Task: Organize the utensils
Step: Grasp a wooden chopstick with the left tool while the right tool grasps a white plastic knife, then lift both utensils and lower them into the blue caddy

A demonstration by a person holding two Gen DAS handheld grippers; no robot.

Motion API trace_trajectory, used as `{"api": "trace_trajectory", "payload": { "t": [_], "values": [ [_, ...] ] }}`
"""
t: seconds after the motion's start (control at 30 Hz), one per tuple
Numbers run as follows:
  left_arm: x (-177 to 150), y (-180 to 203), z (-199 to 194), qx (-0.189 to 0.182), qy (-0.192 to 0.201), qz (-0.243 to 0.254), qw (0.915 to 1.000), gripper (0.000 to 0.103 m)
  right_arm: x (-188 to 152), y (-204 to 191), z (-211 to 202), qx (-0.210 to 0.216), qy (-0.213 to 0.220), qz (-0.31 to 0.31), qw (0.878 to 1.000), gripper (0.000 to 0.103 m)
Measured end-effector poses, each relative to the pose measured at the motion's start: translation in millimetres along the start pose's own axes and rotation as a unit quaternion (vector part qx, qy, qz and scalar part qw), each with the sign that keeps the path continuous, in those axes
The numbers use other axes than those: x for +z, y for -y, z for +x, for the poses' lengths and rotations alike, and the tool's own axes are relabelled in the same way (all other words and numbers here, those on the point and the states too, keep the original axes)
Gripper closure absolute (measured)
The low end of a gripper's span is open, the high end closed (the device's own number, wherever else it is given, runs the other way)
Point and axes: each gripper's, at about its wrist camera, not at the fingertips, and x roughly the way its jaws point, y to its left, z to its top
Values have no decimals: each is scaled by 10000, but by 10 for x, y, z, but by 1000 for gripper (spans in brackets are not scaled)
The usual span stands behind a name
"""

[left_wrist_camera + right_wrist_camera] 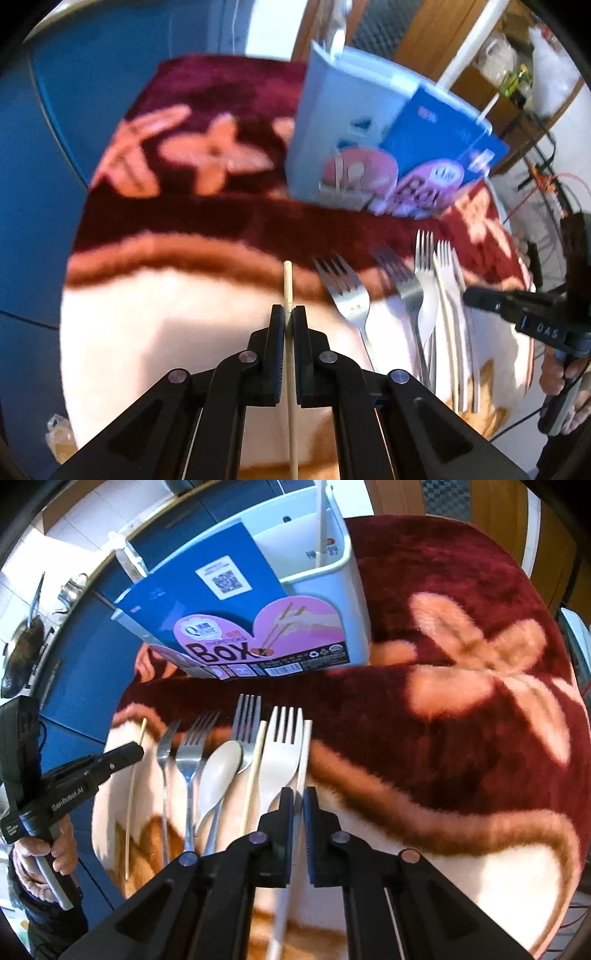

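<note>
Your maroon plush blanket with peach flowers [461, 635] carries the pale blue plastic utensil box [332, 572]. Before it lie 3 steel forks [188, 753]. Your left claw [289, 314] pinches a thin wooden chopstick [287, 280]; your right claw [298, 797] pinches a flat white stick [306, 746].

floral blanket [461, 657], blue cabinets [44, 184], wok [22, 657]

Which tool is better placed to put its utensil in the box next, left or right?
Probably the right. The right tool is shut on a white stick and the box opening shows close ahead. The left tool holds a chopstick, but faces the box's side.
</note>
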Motion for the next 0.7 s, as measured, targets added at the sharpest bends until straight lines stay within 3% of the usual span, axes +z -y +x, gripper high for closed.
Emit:
{"api": "trace_trajectory", "payload": {
  "t": [0.23,0.4,0.53,0.7],
  "values": [
    [-151,21,-405,44,1249,170,9920,99,-294,-105,-212,150,796,-224,9965,97],
    [-227,41,-482,-172,1646,-44,9862,99,-501,-139,-369,264,1468,-205,9886,97],
    [-350,115,-652,-222,2125,-52,9769,99,-606,-167,-519,335,2079,-207,9774,97],
    [-382,260,-863,-240,2619,29,9648,99,-695,-260,-661,134,2695,-358,9622,97]
  ]
}}
